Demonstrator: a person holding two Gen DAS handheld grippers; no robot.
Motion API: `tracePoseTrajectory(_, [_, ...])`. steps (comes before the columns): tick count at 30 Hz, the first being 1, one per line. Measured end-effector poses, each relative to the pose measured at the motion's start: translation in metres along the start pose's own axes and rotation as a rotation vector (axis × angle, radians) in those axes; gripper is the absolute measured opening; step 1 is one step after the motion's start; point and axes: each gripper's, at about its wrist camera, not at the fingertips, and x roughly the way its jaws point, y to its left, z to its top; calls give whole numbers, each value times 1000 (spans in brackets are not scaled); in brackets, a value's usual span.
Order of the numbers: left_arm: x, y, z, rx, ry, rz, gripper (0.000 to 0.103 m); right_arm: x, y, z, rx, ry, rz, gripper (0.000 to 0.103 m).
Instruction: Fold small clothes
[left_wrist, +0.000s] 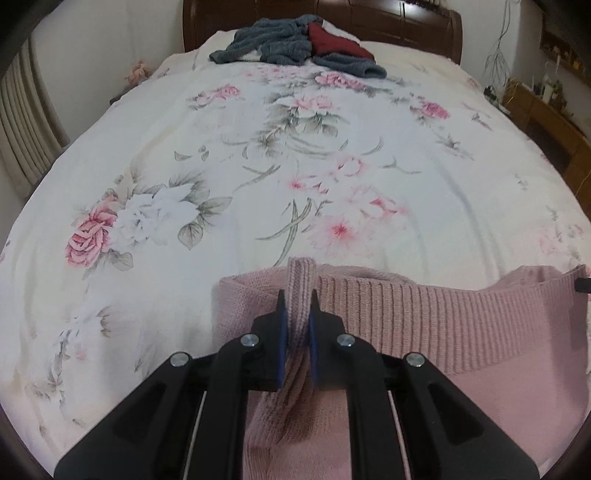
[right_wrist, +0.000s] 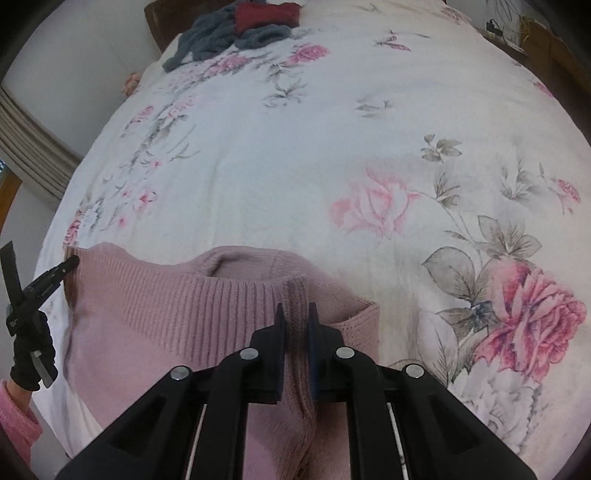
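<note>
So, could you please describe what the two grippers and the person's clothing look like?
Both the left gripper and right gripper are black plastic linkages with round silver bolts and blue pads on the fingers. In the right wrist view, the hand on the left gripper wears a black glove and a pink sleeve.

The left gripper (left_wrist: 298, 295) fills the lower middle of its own frame, its two black fingers drawn close with only a narrow gap, pinching a ridge of the pink sweater (left_wrist: 424, 317) between the blue pads (left_wrist: 282, 328). The right gripper (right_wrist: 296, 308) sits likewise at the lower middle of its frame, fingers closed on a fold of the same knit. At that frame's left edge a black-gloved hand (right_wrist: 31, 354) grips the other tool, a pink sleeve (right_wrist: 16, 421) below it
</note>
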Motion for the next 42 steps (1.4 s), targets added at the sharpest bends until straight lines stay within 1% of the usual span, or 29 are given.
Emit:
tracePoseTrajectory(3, [6,7,-2,-25,29,24,16,0,-4,-3,12,1,-10,15])
tracePoseTrajectory(4, [4,12,-3,-50,35,29,23,-2,-5,-4,19,-3,-13,18])
tracePoseTrajectory(5, [2,16,-5,-71,33,32,30,-7,-8,-8,31,-6,-5,19])
tracePoseTrajectory(6, [-4,22,-8,-94,27,37,32,-11,-8,-11,39,-10,2,20])
tracePoseTrajectory(8, [-16,30,-14,-116,17,37,33,-26,-10,-23,55,-15,23,27])
tracePoseTrajectory(9, [-25,32,-17,-120,7,36,34,-33,-10,-31,55,-11,33,29])
tracePoseTrajectory(11, [-46,32,-27,-102,-20,32,39,-49,-7,-56,44,2,71,31])
tracePoseTrajectory(12, [-59,28,-34,-81,-35,25,40,-56,-5,-70,39,11,94,31])
tracePoseTrajectory(14, [-77,19,-47,-46,-47,-5,45,-64,-3,-97,39,42,125,36])
tracePoseTrajectory(15, [-83,15,-52,-36,-47,-22,46,-66,-2,-112,42,65,140,39])
tracePoseTrajectory(16, [-90,6,-62,-18,-41,-50,48,-66,-1,-121,45,78,150,39])
tracePoseTrajectory(19, [-97,-15,-81,17,-18,-98,53,-61,0,-153,80,124,204,39])
tracePoseTrajectory(20, [-96,-25,-90,31,4,-125,53,-56,0,-163,90,138,224,39])
tracePoseTrajectory(21, [-94,-30,-95,37,16,-138,53,-52,0,-168,97,144,224,39])
tracePoseTrajectory(22, [-91,-36,-100,45,29,-146,53,-46,0,-173,110,162,218,34])
tracePoseTrajectory(23, [-87,-43,-105,54,45,-140,53,-42,0,-176,121,173,234,26])
tracePoseTrajectory(24, [-83,-45,-107,55,55,-138,53,-38,0,-177,129,180,257,14])
tracePoseTrajectory(27, [-68,-48,-115,37,106,-150,53,-42,2,-175,128,166,258,8])
tracePoseTrajectory(29, [-60,-47,-119,34,136,-131,53,-53,1,-172,125,140,268,8])
tracePoseTrajectory(32, [-51,-42,-125,18,164,-126,53,-63,-2,-172,122,130,242,7])
tracePoseTrajectory(35, [-45,-35,-131,-4,183,-131,53,-55,-9,-181,139,157,223,7])
tracePoseTrajectory(38, [-43,-34,-134,1,181,-129,53,-45,-19,-193,170,177,220,7])
tracePoseTrajectory(42, [-43,-35,-134,9,180,-126,53,-37,-19,-195,173,172,211,7])
